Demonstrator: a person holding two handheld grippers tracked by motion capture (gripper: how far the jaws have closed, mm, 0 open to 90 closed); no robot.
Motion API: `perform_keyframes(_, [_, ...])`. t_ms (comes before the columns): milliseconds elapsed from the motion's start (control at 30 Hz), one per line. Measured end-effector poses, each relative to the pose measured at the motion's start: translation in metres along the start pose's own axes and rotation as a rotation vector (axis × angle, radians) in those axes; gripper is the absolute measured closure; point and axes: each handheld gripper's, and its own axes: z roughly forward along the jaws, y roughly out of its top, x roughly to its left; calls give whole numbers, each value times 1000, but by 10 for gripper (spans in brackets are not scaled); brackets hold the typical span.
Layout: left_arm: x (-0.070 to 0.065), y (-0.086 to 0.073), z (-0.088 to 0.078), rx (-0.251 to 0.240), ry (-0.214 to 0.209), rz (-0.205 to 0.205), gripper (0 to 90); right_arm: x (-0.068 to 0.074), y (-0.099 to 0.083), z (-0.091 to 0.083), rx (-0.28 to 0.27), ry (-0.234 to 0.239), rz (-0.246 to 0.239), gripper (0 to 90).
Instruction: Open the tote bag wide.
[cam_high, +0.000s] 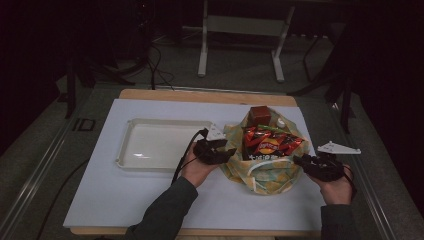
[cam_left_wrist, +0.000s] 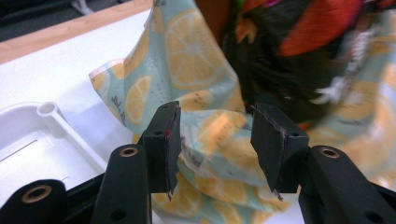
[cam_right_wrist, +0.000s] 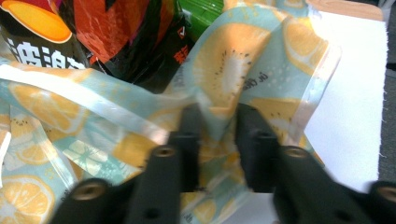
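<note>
A lemon-print bag (cam_high: 265, 174) stands right of centre on the white sheet, stuffed with red and black snack packets (cam_high: 270, 142) and a brown box (cam_high: 260, 116). My left gripper (cam_high: 227, 152) is at the bag's left side. In the left gripper view its jaws (cam_left_wrist: 215, 140) stand apart, with a loose fold of the bag (cam_left_wrist: 196, 51) lying between them and not pinched. My right gripper (cam_high: 300, 161) is at the bag's right side. In the right gripper view its jaws (cam_right_wrist: 218, 123) are shut on a fold of the bag (cam_right_wrist: 224, 56), below the snack packets (cam_right_wrist: 116, 32).
An empty white tray (cam_high: 131, 150) lies to the left of the bag, its corner (cam_left_wrist: 46, 112) close by my left gripper. The white sheet (cam_high: 125, 200) covers a wooden table. Dark floor, cables and a stand's legs lie beyond the far edge.
</note>
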Motion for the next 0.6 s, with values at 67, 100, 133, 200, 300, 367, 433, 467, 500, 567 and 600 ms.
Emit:
perform_keyframes(67, [1, 1, 4, -1, 5, -9, 512, 0, 2, -4, -13, -2, 0, 562])
perform_keyframes(100, [1, 2, 6, 0, 8, -12, 507, -1, 4, -6, -25, -6, 2, 533])
perform_keyframes(133, [1, 2, 7, 0, 11, -14, 502, -2, 6, -9, -38, -11, 7, 508])
perform_keyframes(200, [1, 4, 9, 0, 15, -10, 496, -4, 10, -14, -74, -29, 10, 478])
perform_keyframes(300, [0, 5, 11, 9, 19, -2, 483, -7, 17, -20, -114, -55, 35, 461])
perform_keyframes(367, [0, 5, 13, 13, 19, -2, 476, -8, 23, -20, -127, -69, 36, 446])
perform_keyframes(433, [-1, 6, 16, 21, 20, 2, 472, -9, 28, -19, -123, -74, 31, 431])
perform_keyframes(467, [-1, 6, 17, 28, 20, 7, 471, -10, 30, -17, -122, -72, 26, 425])
perform_keyframes(500, [-1, 6, 18, 31, 20, 7, 470, -11, 32, -14, -110, -73, 21, 421])
perform_keyframes(567, [-2, 6, 21, 38, 21, 11, 470, -13, 36, -7, -93, -72, 15, 407])
perform_keyframes(600, [-3, 6, 23, 41, 21, 13, 470, -14, 37, -4, -83, -65, 16, 407])
